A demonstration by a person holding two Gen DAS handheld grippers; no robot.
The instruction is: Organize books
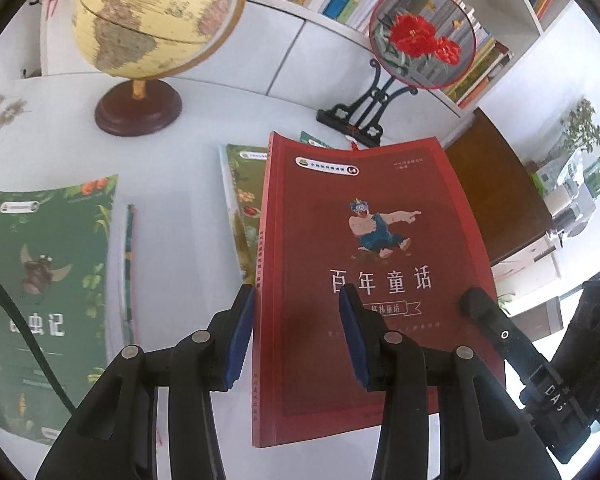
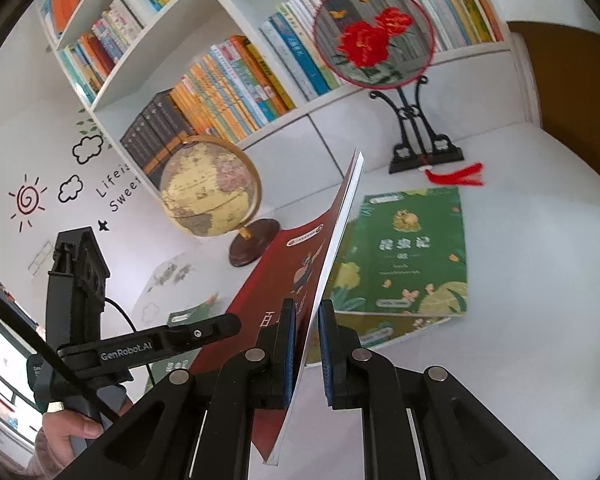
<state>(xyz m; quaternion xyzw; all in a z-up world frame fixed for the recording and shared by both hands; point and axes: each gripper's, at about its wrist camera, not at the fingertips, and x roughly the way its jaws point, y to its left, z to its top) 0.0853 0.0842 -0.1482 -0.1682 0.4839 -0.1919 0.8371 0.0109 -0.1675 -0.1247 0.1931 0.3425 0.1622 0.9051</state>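
The red fairy-tale book (image 2: 284,264) is off the worktop (image 2: 540,248) and held at a steep tilt. Its far corner points up toward the bookshelf (image 2: 228,80), and its low end hangs over a green book (image 2: 412,256) lying flat.

The right tongs (image 2: 306,312) are clenched on the thin page edge near one corner, and this looks like the only real hold. The left tongs (image 1: 296,294) stand partly apart and grasp nothing. One finger lies over the cover and the other sits just beside the spine, so at best they steady the book.

The main risk, as I judge it, is the book pivoting or sliding in that narrow pinch. A soft cover held by one edge can sag, fan open, or tear free if it is swung quickly. If the left tongs drift off the spine, the whole weight hangs from the right pads.

Further out, the raised corner is near the globe (image 2: 210,196) and the embroidered fan on its black stand (image 2: 374,36). A careless sweep toward the shelf could knock either over. A drop would land on the green book and shove it askew.
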